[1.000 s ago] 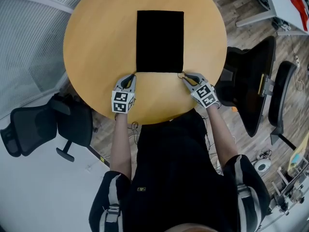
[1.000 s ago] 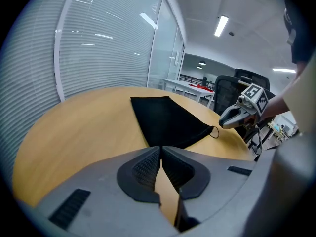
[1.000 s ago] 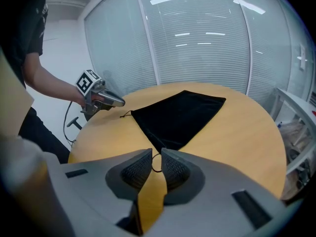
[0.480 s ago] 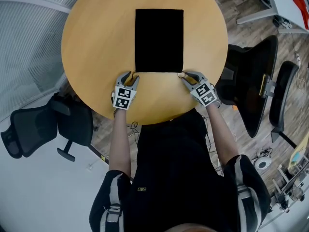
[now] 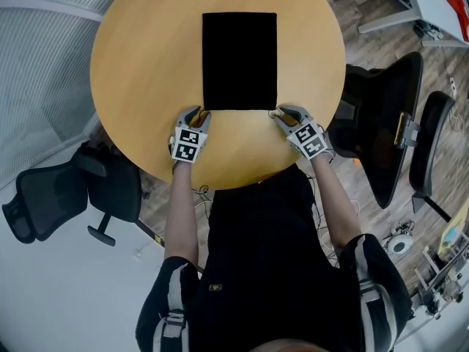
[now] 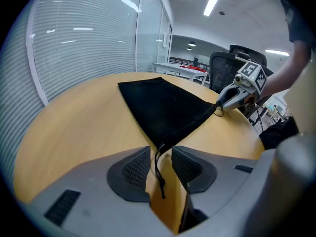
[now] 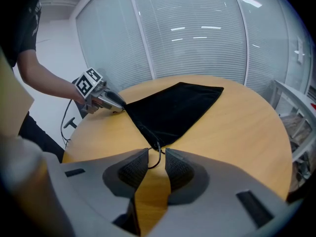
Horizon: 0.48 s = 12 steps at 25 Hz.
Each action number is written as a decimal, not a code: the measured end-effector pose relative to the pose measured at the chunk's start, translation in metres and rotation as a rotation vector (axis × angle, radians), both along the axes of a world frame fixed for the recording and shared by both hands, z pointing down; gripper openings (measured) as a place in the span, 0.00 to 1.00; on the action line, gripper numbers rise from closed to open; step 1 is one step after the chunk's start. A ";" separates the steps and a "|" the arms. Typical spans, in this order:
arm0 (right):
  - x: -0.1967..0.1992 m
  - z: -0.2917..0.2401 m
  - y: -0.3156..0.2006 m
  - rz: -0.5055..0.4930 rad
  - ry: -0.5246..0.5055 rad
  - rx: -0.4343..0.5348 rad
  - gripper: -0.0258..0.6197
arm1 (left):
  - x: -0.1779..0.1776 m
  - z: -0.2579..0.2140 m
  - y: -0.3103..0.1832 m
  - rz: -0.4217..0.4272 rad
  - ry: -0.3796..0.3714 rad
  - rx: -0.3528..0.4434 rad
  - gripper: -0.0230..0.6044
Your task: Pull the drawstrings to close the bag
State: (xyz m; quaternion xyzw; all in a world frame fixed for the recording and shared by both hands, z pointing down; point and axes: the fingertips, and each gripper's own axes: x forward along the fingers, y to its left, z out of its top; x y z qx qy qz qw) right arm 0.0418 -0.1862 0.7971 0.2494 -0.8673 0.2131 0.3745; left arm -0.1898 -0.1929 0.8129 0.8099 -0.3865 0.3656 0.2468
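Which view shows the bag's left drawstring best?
The left gripper view: the drawstring lies close up, running from the bag's corner across the table. In the head view the cord is too thin to see; the right gripper view shows only that corner, far off.

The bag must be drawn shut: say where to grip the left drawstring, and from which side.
Grip the left drawstring outside the bag's near-left corner, coming from the table's near edge: it runs straight out of that corner toward the edge.

I've got the bag (image 5: 239, 61) flat on the table (image 5: 146, 72), centred, a drawstring (image 6: 158, 168) off each near corner, chairs (image 5: 55, 196) either side.
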 end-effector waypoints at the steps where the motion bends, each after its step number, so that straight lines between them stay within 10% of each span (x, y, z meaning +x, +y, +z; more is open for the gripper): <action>1: 0.000 0.000 -0.001 0.006 -0.001 0.000 0.29 | 0.001 0.000 -0.001 0.001 0.001 0.001 0.25; 12: -0.003 0.008 -0.004 0.019 0.011 -0.002 0.23 | 0.002 0.002 -0.003 0.002 -0.013 0.003 0.17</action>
